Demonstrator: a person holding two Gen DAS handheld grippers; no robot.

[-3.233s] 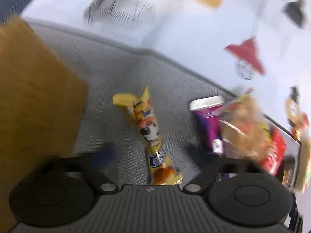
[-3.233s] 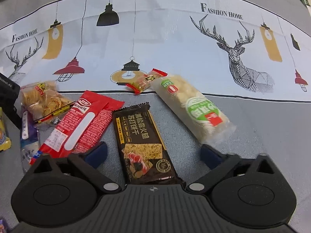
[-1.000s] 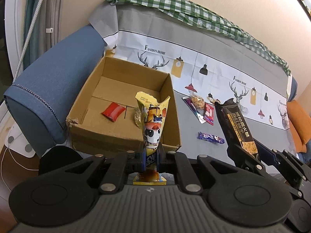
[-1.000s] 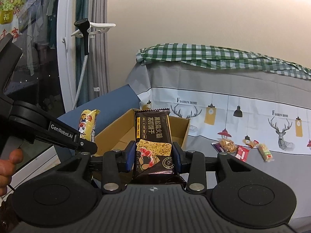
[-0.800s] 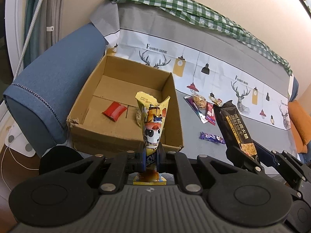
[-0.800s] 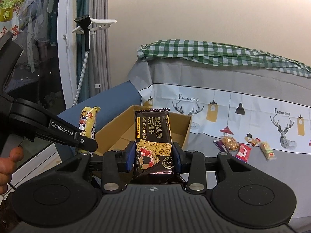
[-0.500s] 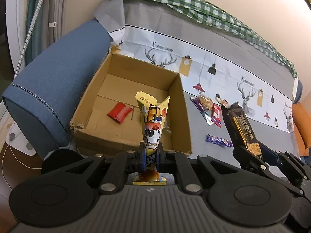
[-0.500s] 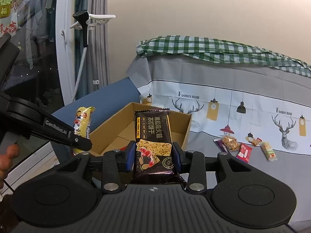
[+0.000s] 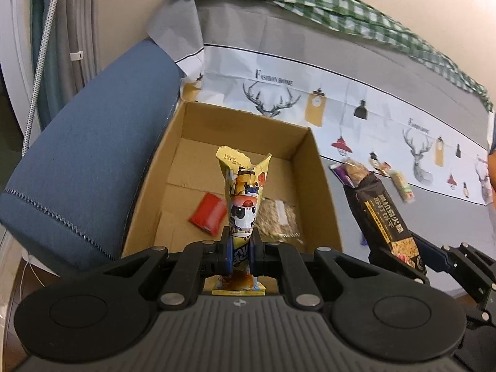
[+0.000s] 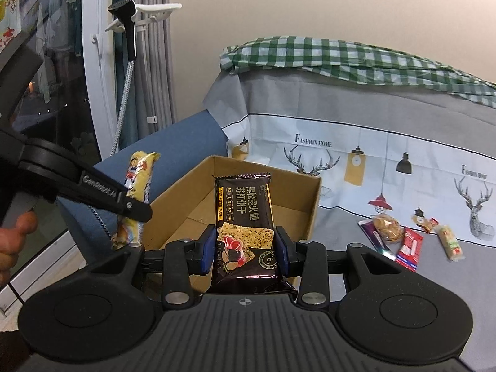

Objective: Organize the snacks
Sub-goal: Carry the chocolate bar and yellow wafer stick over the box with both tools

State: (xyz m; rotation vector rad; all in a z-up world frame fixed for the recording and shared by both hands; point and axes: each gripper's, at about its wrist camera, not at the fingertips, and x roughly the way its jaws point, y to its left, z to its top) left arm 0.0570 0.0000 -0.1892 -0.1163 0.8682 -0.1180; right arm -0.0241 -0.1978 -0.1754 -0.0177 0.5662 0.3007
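My left gripper (image 9: 241,249) is shut on a yellow cartoon snack pack (image 9: 245,192) and holds it upright above the near wall of an open cardboard box (image 9: 322,186). In the box lie a red packet (image 9: 208,212) and a clear granola packet (image 9: 279,217). My right gripper (image 10: 245,249) is shut on a black cracker pack (image 10: 243,217), held upright in front of the box (image 10: 313,207). The right gripper and its black pack (image 9: 384,217) show at the right of the left wrist view. The left gripper and its yellow pack (image 10: 136,192) show at the left of the right wrist view.
The box sits on a sofa covered with a grey and white printed cloth (image 10: 387,167), against a blue armrest (image 9: 93,161). Several loose snacks (image 10: 409,241) lie on the seat right of the box. A window and curtains (image 10: 93,93) stand at the left.
Both grippers, each still holding its pack, have moved closer to the box. The box looms larger in both views.
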